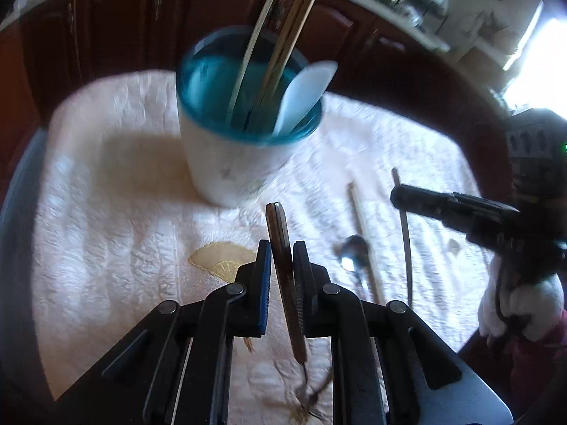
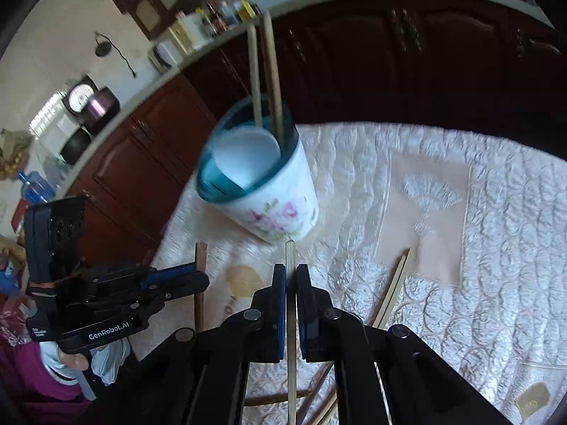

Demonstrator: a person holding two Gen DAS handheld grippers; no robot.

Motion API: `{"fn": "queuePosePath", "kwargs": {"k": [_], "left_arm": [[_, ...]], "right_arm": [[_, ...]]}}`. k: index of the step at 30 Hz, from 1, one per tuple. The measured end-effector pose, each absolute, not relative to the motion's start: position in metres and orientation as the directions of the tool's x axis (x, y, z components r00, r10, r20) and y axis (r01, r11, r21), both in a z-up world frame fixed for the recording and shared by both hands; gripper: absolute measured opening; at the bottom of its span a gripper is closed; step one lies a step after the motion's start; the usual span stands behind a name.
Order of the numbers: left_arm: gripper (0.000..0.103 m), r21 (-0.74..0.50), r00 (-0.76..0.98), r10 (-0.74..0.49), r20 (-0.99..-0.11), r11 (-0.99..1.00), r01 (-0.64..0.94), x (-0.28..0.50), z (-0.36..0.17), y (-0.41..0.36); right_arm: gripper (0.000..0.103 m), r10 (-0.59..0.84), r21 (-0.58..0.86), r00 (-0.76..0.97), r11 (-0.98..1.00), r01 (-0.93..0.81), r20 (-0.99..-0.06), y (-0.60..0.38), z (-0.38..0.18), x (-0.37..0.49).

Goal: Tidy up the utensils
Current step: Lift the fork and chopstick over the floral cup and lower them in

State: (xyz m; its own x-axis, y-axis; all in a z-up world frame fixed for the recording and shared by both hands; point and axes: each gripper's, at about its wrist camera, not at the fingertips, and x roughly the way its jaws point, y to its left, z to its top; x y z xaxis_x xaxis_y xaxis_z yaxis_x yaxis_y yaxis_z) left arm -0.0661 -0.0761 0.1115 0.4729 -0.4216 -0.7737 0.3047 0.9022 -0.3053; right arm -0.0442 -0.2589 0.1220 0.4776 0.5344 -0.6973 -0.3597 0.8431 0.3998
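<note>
A white floral cup with a blue inside (image 1: 234, 163) (image 2: 276, 205) stands on the quilted cloth and holds several chopsticks (image 1: 283, 46) (image 2: 271, 78) and a white spoon (image 1: 304, 88) (image 2: 244, 157). My left gripper (image 1: 281, 251) is shut on a dark wooden utensil handle (image 1: 280, 244), just in front of the cup; it also shows in the right wrist view (image 2: 170, 279). My right gripper (image 2: 290, 276) is shut on a pale chopstick (image 2: 290, 318); it shows in the left wrist view (image 1: 418, 198) to the right of the cup.
A metal spoon (image 1: 351, 251) and two chopsticks (image 1: 365, 244) lie on the white quilted cloth (image 1: 106, 212) right of the cup. More chopsticks (image 2: 393, 290) lie on the cloth (image 2: 496, 248) under my right gripper. Dark wooden cabinets (image 2: 389, 71) stand behind the table.
</note>
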Motion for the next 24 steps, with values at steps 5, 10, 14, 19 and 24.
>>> {"fn": "queuePosePath", "kwargs": {"k": [5,10,14,19,24], "left_arm": [[0.009,-0.307,0.522,-0.456,-0.721,0.886,0.349,-0.092,0.15,-0.068],[0.009,-0.299,0.57,-0.467,-0.676,0.88,0.368,-0.113,0.184,-0.056],[0.009,-0.297,0.596,-0.472,-0.65,0.879,0.372,-0.114,0.207,-0.045],[0.009,-0.278,0.652,-0.453,-0.608,0.891,0.36,-0.099,0.242,-0.031],[0.009,-0.275,0.693,-0.437,-0.574,0.899,0.339,-0.076,0.27,-0.022]], "right_arm": [[0.005,0.561,0.407,0.528,0.827,-0.388,-0.637,-0.269,0.159,-0.067],[0.005,0.584,0.401,0.556,0.811,-0.426,-0.592,-0.28,0.193,-0.082],[0.005,0.604,0.394,0.571,0.796,-0.459,-0.556,-0.289,0.224,-0.09],[0.005,0.626,0.386,0.605,0.78,-0.493,-0.492,-0.285,0.265,-0.082],[0.005,0.631,0.364,0.645,0.776,-0.515,-0.432,-0.275,0.303,-0.066]]}}
